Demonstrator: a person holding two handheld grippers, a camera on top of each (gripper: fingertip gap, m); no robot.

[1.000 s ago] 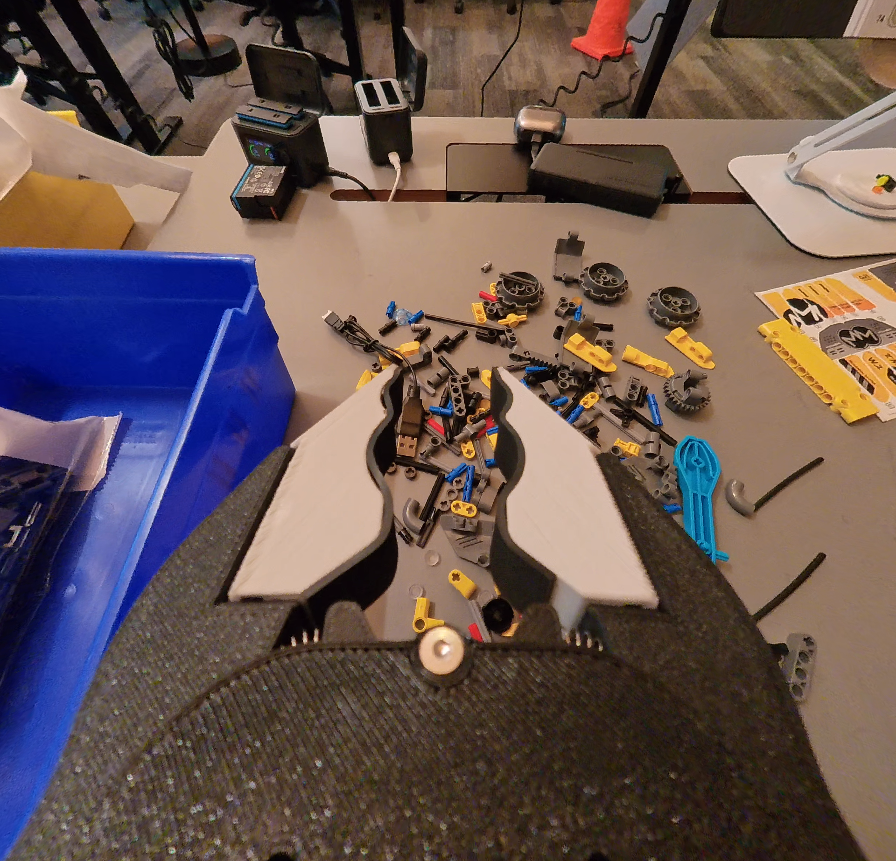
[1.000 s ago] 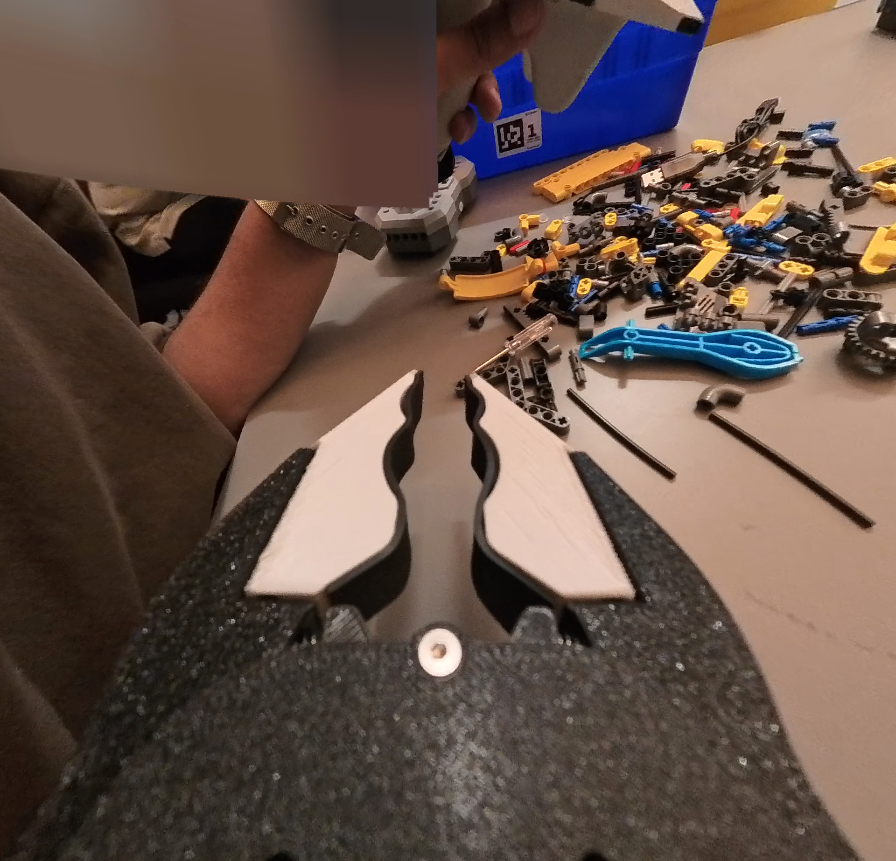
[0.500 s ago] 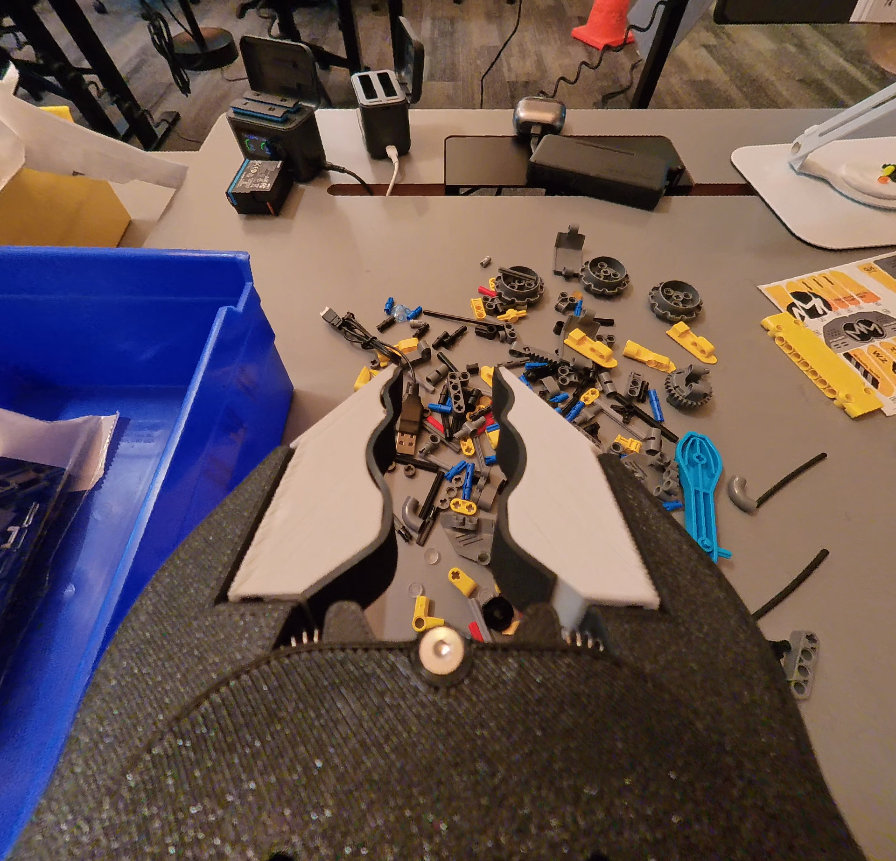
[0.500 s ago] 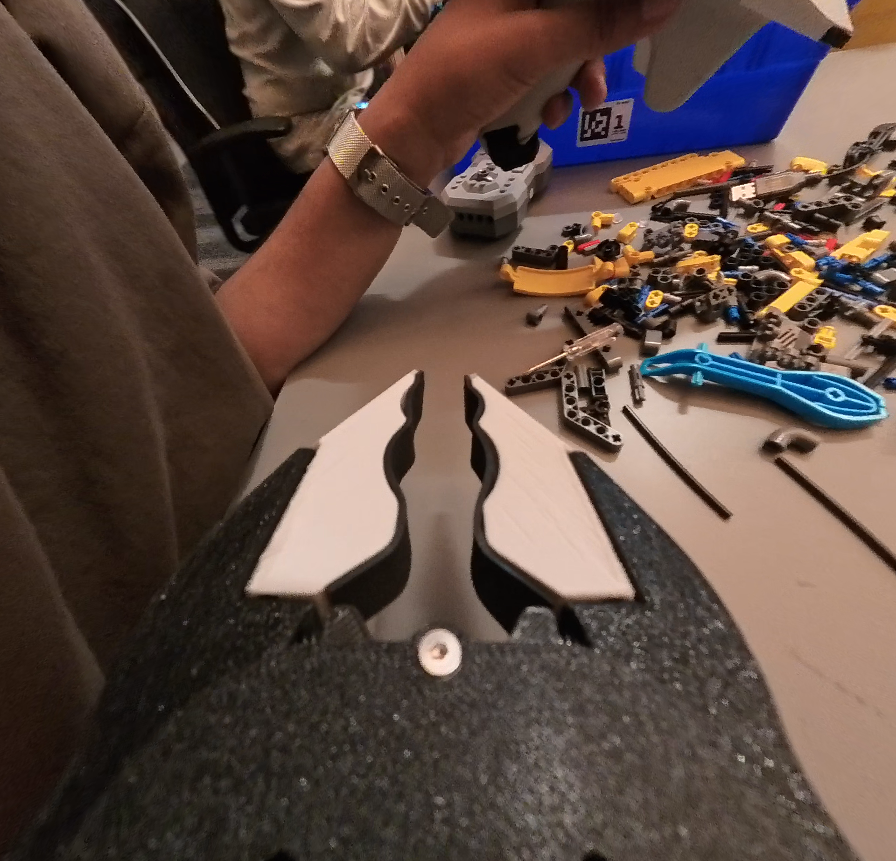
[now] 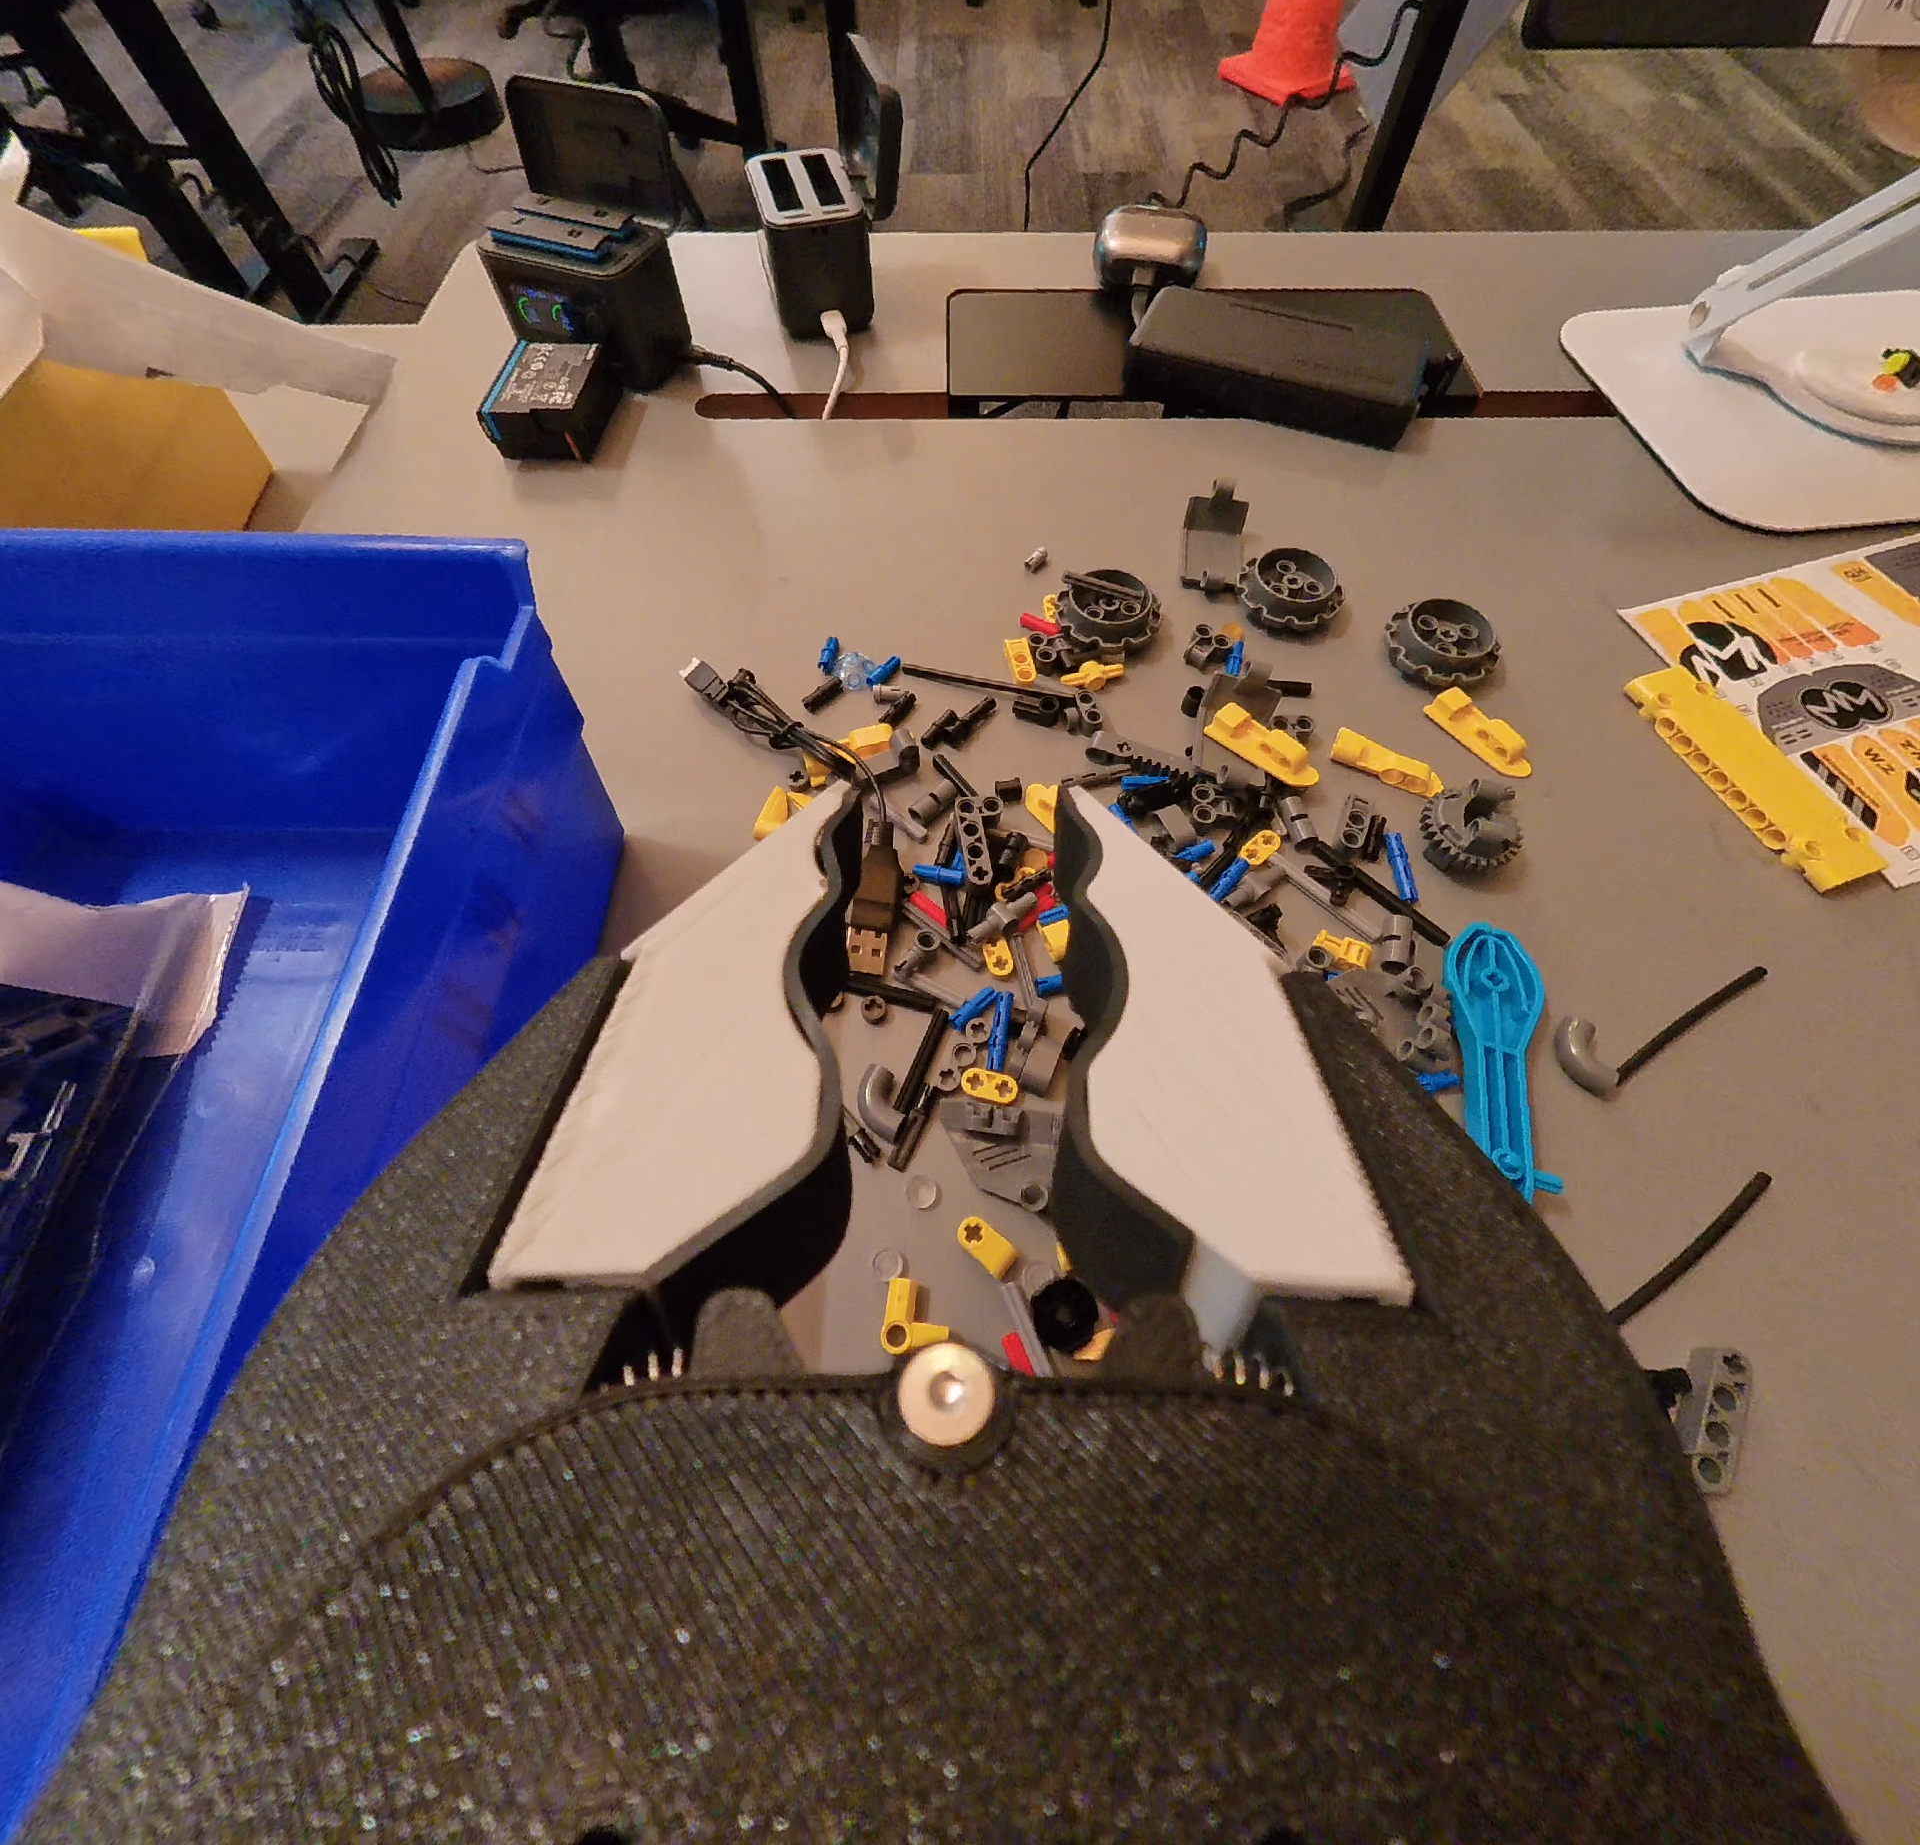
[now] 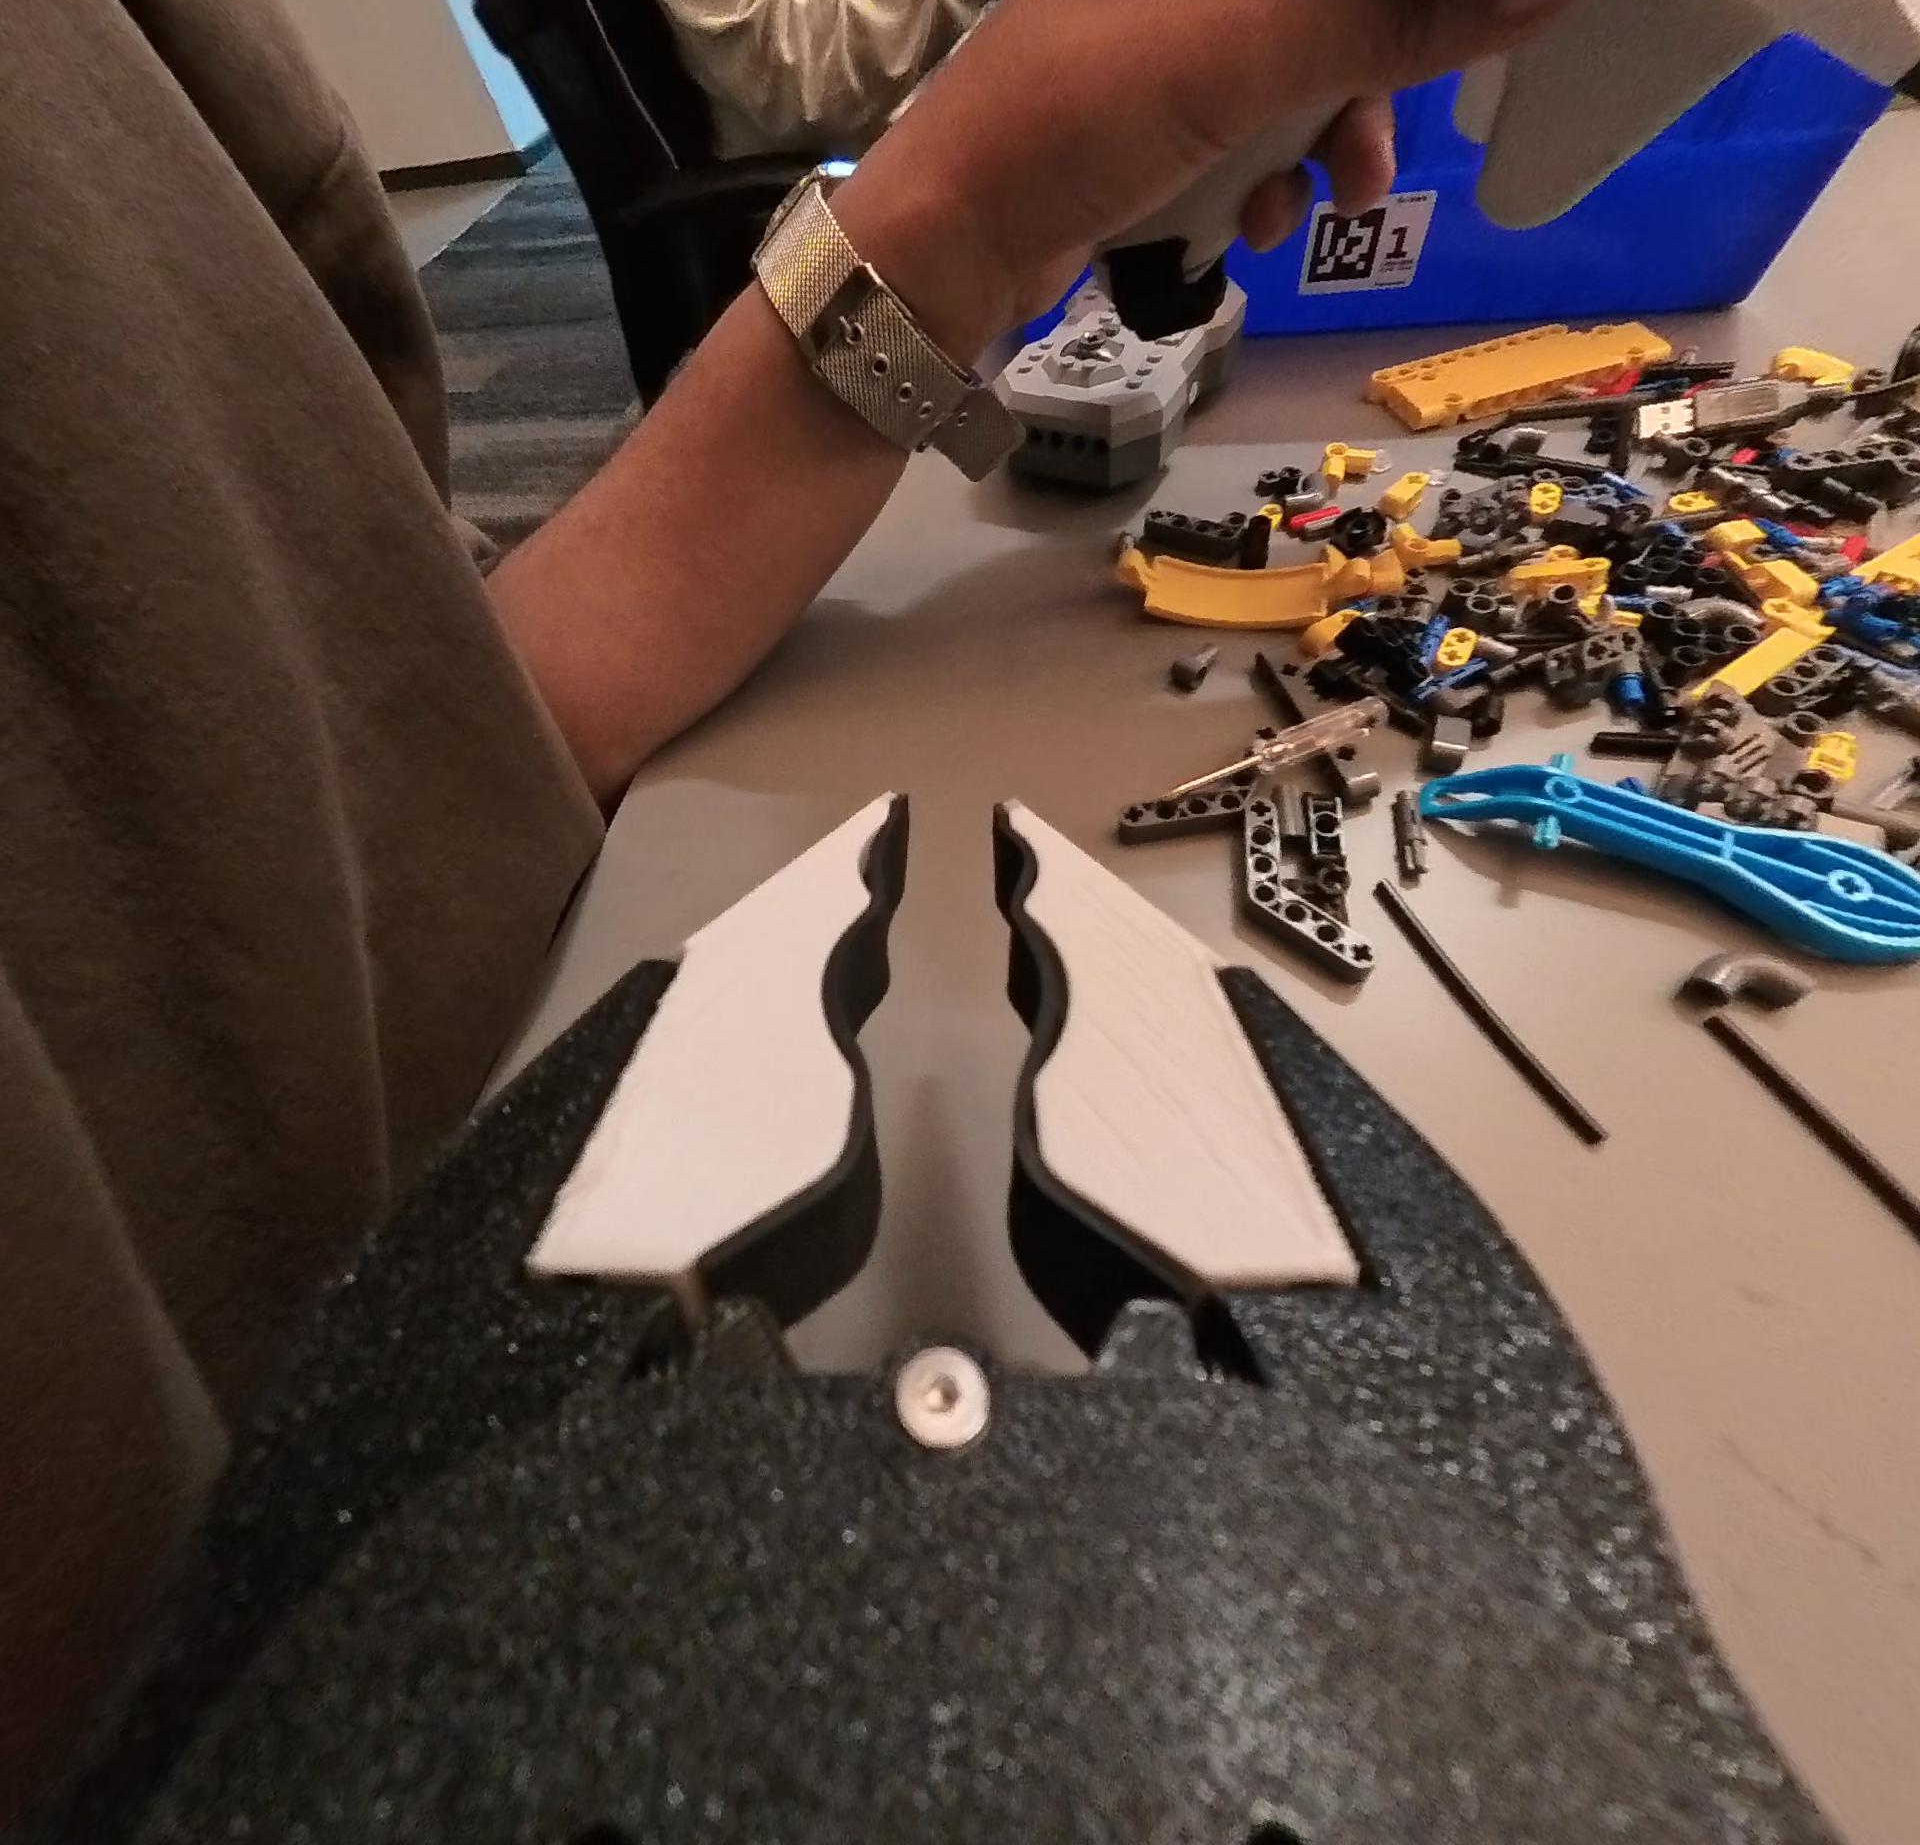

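My left gripper (image 5: 958,798) is open and empty, hovering over a pile of small black, blue, yellow and grey building-toy pieces (image 5: 1132,829) on the grey table (image 5: 831,569). A black USB plug (image 5: 868,922) lies just inside its left finger. My right gripper (image 6: 948,808) is open with a narrow gap and empty, over bare table beside the person's forearm (image 6: 727,548). Nearest to it are a bent black beam (image 6: 1288,881) and a small screwdriver (image 6: 1288,746). The left gripper (image 6: 1621,81), held in a hand, shows at the top of the right wrist view.
A blue bin (image 5: 260,808) holding a bag stands at the left. A blue flat tool (image 5: 1491,1047), black rods (image 6: 1486,1011) and a sticker sheet (image 5: 1808,715) lie right of the pile. Battery chargers (image 5: 587,289) stand at the back. A grey hub block (image 6: 1112,393) sits near the bin. It is some 9 cm from my right tips to the small screwdriver (image 6: 1288,746).
The right wrist view has swung left toward the person, so the pieces sit farther right and lower. The left gripper has drifted slightly. Both stay open.
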